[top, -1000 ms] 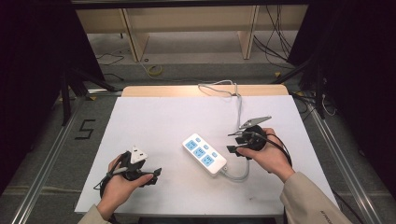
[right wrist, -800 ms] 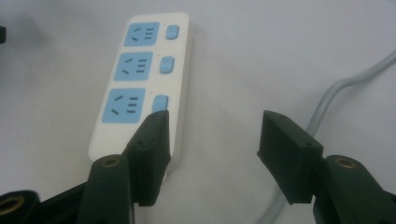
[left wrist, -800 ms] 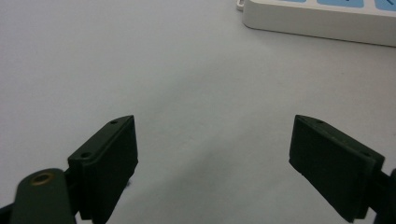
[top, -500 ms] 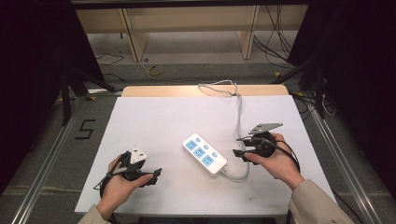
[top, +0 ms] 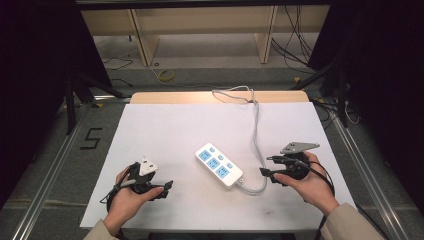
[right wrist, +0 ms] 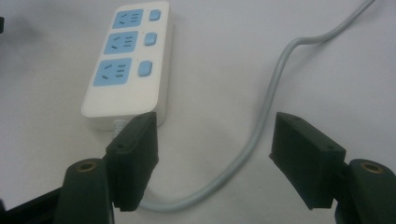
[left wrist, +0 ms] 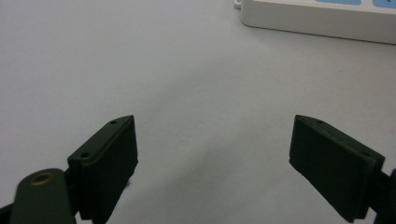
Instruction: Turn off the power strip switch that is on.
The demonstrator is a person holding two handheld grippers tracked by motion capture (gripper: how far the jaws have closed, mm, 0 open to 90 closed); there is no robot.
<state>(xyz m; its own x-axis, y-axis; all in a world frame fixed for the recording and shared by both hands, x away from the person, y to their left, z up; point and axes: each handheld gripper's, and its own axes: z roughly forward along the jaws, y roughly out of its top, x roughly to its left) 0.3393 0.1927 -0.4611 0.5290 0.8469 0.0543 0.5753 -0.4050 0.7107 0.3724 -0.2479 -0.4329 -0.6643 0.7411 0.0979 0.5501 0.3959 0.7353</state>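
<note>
A white power strip [top: 218, 164] with three blue sockets lies near the middle of the white table; it appears close up in the right gripper view [right wrist: 128, 60] and its side edge at the top of the left gripper view [left wrist: 322, 18]. Its grey cable [top: 256, 135] loops from the near end and runs to the far edge [right wrist: 275, 88]. My right gripper [top: 265, 171] [right wrist: 215, 154] is open, just right of the strip, jaws either side of the cable loop without touching it. My left gripper [top: 167, 186] [left wrist: 212, 163] is open over bare table at the front left, holding nothing.
The white table sheet [top: 175, 130] has free room on its left and far parts. Beyond the table's far edge stand wooden shelf legs [top: 140, 40] and loose cables [top: 295, 45] on the floor. Metal rails [top: 50, 170] flank the table.
My right gripper has moved right and toward the near edge, away from the cable's upper run, and now points left at the strip's cable end. The left gripper has stayed put.
</note>
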